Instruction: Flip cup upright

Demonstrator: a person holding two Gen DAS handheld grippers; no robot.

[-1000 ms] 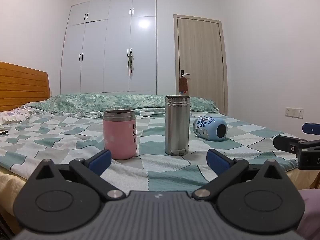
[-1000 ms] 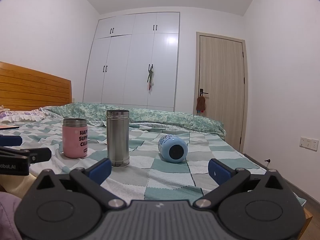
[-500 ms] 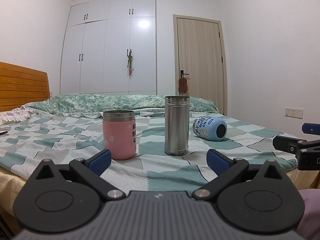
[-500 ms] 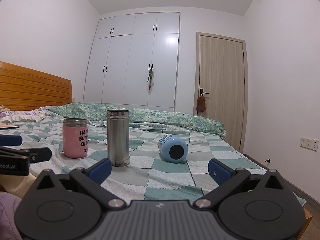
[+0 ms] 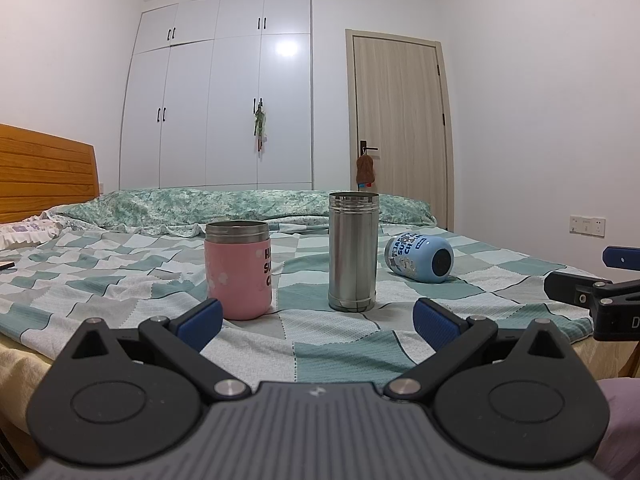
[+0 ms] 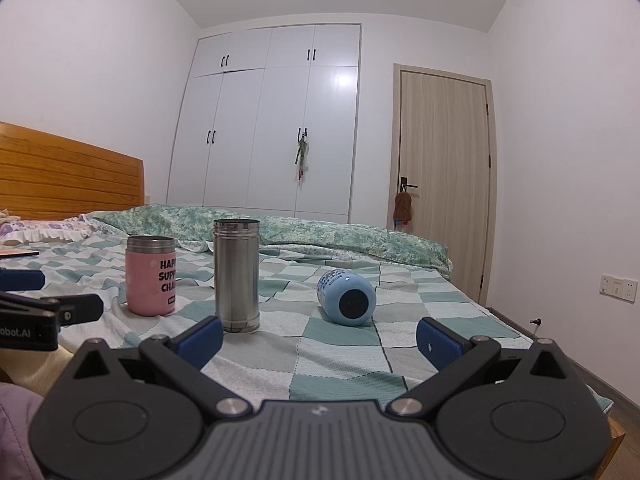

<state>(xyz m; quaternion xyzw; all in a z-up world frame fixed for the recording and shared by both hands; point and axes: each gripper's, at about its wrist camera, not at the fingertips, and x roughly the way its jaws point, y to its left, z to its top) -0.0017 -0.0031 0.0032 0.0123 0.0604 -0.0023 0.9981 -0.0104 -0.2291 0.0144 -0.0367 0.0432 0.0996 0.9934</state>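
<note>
A light blue cup [image 5: 420,258] with printed text lies on its side on the checkered bedspread, its round end facing me; it also shows in the right wrist view [image 6: 347,297]. A pink cup [image 5: 239,269] and a tall steel cup [image 5: 353,251] stand upright to its left; the right wrist view shows the pink cup [image 6: 151,281] and steel cup [image 6: 236,275] too. My left gripper [image 5: 318,320] is open and empty, low at the bed's near edge. My right gripper [image 6: 320,338] is open and empty, short of the blue cup.
The bed [image 6: 344,360] has a wooden headboard [image 6: 68,176] at left and a rolled green quilt [image 5: 248,206] at the back. White wardrobes [image 5: 218,100] and a wooden door [image 6: 444,176] stand behind. The bed's right edge drops to the floor [image 6: 624,412].
</note>
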